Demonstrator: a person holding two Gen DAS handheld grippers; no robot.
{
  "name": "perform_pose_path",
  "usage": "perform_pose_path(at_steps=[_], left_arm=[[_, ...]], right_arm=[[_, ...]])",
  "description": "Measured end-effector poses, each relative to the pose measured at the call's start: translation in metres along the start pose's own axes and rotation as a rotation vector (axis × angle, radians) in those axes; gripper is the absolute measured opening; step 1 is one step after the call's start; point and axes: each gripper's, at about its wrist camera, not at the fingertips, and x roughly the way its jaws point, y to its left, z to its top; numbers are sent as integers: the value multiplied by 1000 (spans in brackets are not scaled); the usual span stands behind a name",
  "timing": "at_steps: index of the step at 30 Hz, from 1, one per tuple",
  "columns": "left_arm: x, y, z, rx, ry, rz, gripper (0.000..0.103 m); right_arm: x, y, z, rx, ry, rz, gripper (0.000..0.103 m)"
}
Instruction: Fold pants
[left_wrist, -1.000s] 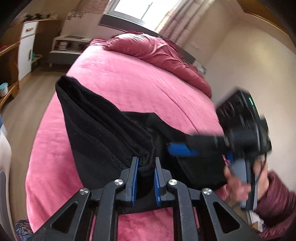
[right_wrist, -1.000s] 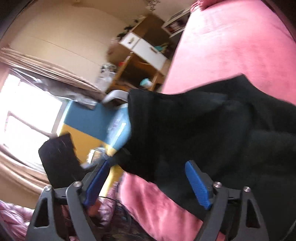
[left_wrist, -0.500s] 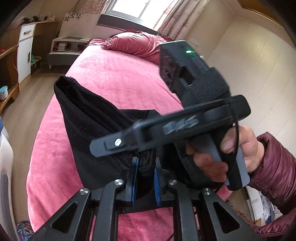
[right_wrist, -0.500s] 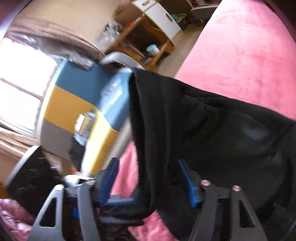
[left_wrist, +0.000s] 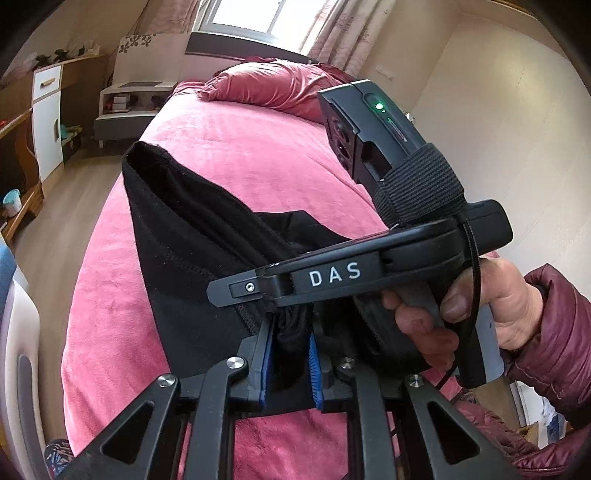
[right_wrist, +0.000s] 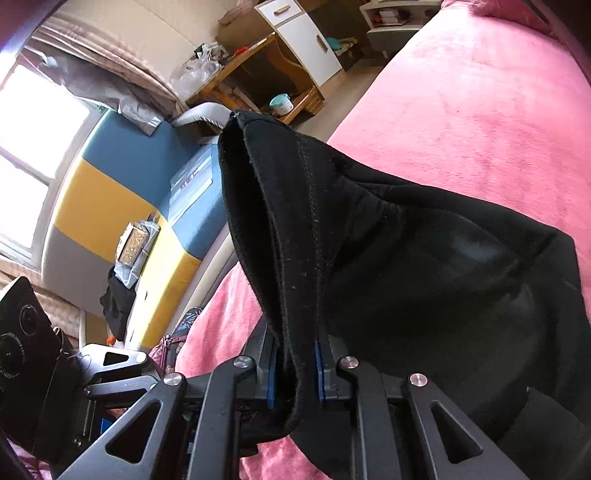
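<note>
Black pants (left_wrist: 192, 266) lie bunched on the pink bed (left_wrist: 258, 147), one hemmed edge lifted. My left gripper (left_wrist: 290, 332) has a thick bunch of the cloth between its blue pads, and its jaws are opening slightly. Just above it, my right gripper (left_wrist: 243, 291) crosses from the right, held by a hand (left_wrist: 480, 306) in a maroon sleeve. In the right wrist view the right gripper (right_wrist: 295, 354) is closing on a doubled fold of the pants (right_wrist: 424, 266), pads pressed against the cloth. The fold rises to an open hem at the top.
A pink duvet (left_wrist: 273, 86) is heaped at the head of the bed under a window. A white cabinet (left_wrist: 46, 110) and a low shelf unit (left_wrist: 125, 110) stand by the wooden floor on the left. A blue and yellow padded seat (right_wrist: 122, 206) sits beside the bed's edge.
The right gripper swept in from the right and its wide-open jaws came together on the pants' edge right beside the left gripper. The left gripper kept its place with the cloth.
</note>
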Motion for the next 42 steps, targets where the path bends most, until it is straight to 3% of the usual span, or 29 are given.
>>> perform_pose_path(at_steps=[4,10,17,21,32,37,42], left_arm=[[-5,-5,-1,8,5,-27,28],[-29,15,-6,-74,-9,-186,32],[-40,88,-6,-306,-18,-76,33],[-28,101,-8,-351,18,-34,34],[15,43,24,-227,41,-155,36],[34,13,34,-138,75,-205,36],[57,-14,32,-78,140,-237,36]], right_arm=[[-14,-7,-6,23,-35,-6,14],[-45,-14,-14,71,-108,-1,14],[-78,-18,-25,133,-192,20,14],[-101,-13,-32,146,-250,52,14],[-172,-4,-75,210,-418,92,14],[-203,-35,-121,350,-514,50,14],[-212,-75,-161,485,-547,-26,14]])
